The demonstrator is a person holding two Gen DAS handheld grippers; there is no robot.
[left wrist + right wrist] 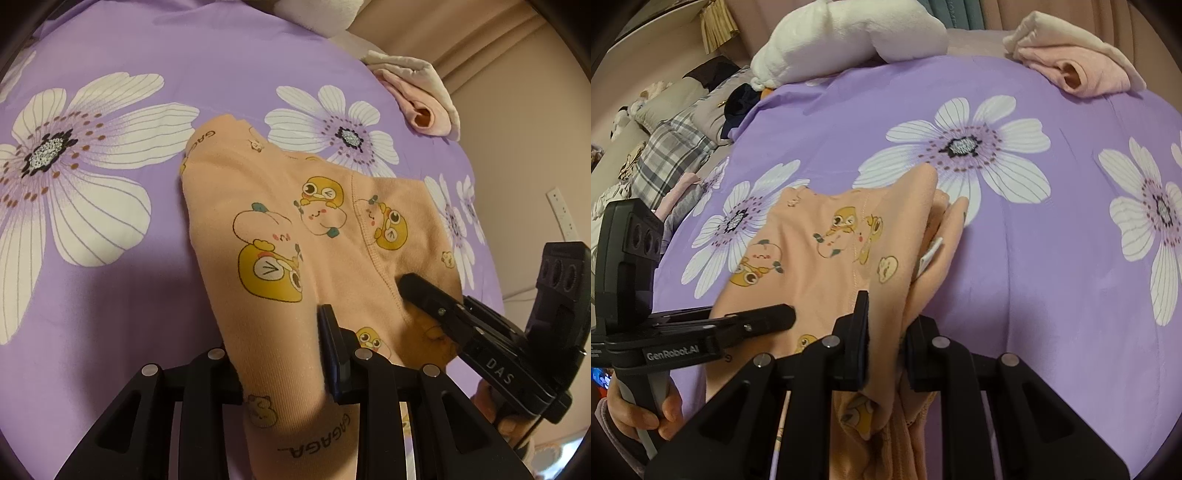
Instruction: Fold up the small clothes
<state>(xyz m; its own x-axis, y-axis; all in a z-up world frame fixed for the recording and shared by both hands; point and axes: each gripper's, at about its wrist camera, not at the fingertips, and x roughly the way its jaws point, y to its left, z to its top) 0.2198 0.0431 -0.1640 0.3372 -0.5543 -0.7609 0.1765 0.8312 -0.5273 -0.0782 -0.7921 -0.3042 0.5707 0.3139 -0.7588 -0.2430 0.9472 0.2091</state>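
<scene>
The peach cartoon-print garment (pixel 280 221) lies on the purple flowered bedsheet (pixel 110 288), its near edge lifted. Left gripper (pixel 284 354) and right gripper (pixel 886 332) each pinch its fabric between nearly closed fingers

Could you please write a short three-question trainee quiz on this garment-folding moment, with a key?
1. True or false: the right gripper is clamped on the peach garment.
2. What lies at the far edge of the purple bedsheet? A) a folded pink cloth B) a shoe C) a book
3. Fill in: the bedsheet is printed with large white ____.

Key:
1. True; fabric is bunched between its fingers.
2. A, the folded pink cloth.
3. Flowers.
</scene>
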